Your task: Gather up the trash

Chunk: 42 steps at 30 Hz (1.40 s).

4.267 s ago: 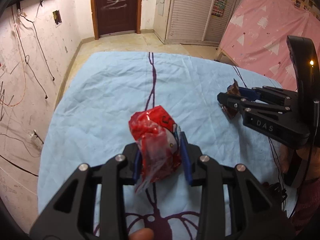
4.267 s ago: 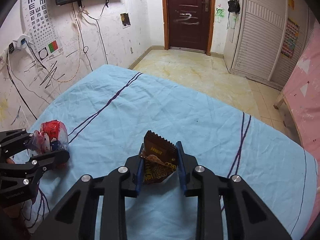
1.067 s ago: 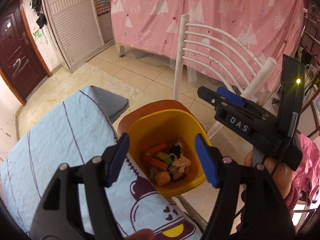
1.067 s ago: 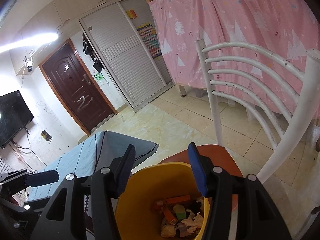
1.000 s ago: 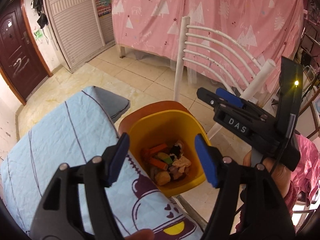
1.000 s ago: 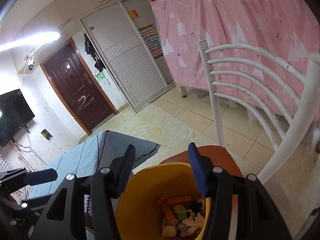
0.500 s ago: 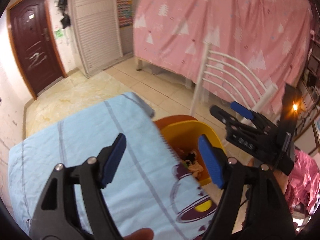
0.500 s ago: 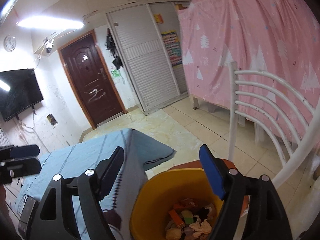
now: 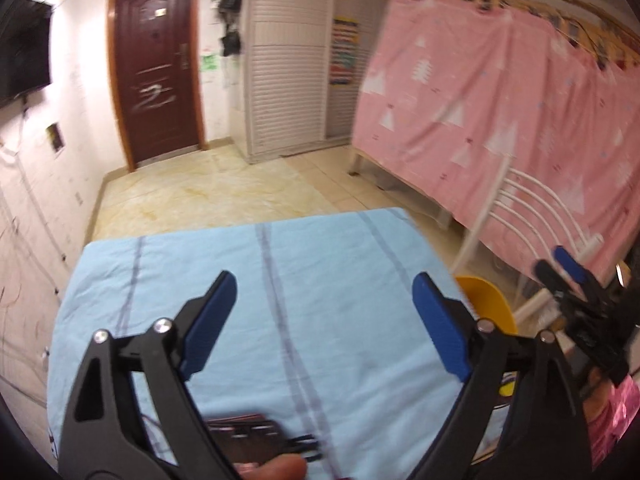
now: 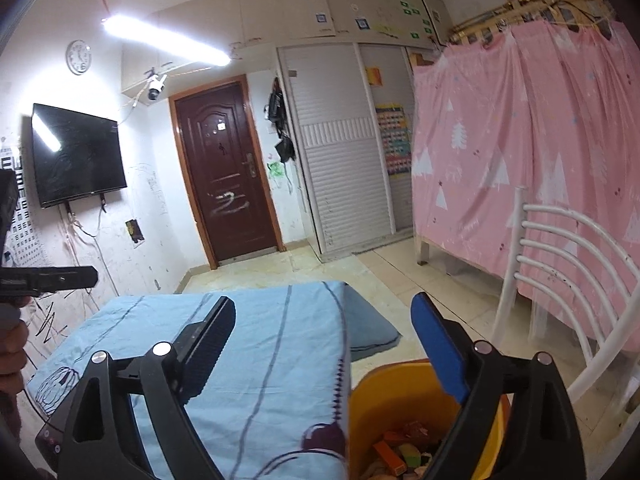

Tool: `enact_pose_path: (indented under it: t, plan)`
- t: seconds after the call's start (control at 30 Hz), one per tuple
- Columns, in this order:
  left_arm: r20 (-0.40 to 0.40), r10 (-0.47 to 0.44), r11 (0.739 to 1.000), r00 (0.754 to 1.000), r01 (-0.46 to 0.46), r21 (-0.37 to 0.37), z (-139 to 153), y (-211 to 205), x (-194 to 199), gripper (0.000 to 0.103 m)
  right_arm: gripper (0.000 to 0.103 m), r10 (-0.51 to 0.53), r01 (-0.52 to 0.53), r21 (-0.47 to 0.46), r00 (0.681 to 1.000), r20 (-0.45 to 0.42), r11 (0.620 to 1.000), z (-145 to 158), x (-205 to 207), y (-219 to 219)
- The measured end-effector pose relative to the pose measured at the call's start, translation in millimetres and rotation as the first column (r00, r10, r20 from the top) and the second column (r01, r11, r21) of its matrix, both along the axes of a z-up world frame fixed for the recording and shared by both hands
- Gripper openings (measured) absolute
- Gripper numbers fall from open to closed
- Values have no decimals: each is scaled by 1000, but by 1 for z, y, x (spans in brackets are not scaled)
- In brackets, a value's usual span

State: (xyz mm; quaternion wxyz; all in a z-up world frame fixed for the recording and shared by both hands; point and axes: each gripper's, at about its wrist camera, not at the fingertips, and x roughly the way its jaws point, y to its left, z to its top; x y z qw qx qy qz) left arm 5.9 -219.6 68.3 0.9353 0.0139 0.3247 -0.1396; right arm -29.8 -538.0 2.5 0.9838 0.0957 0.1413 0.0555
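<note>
Both claws swung from the round yellow plastic bin back toward the light blue cloth-covered table. The left gripper and right gripper have just been opening wide, nothing between them. Keep them wide and look slowly for more trash.

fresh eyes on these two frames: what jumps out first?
The light blue bedsheet with purple lines fills the centre of the left view, framed by the open, empty left tongs. In the right view the yellow plastic bin of trash sits low beside the bed, under the open right tongs. The pink tree-print curtain covers the right side.
</note>
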Motion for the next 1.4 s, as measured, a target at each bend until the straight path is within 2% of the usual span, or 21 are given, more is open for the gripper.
enact_pose_path:
  t: [0.17,0.43,0.63,0.93,1.4]
  plan:
    - [-1,74,997,997,-74,-38,-17,48,3,86,91,57,-57,-29,998,-7,998,-1,-6,33]
    - [1,128,987,992,-128,-94,-35,113,4,95,94,92,-93,-38,995,-38,995,-4,5,74]
    - [8,165,983,986,-164,-80,-50,144,2,96,94,118,-121,-38,990,-79,992,-11,26,107]
    - [28,189,981,982,-187,-48,-67,164,3,96,94,143,-147,-18,980,-139,989,-17,51,137]
    - [34,202,979,979,-201,-36,-83,176,14,96,94,114,-105,54,974,-195,993,-24,59,133]
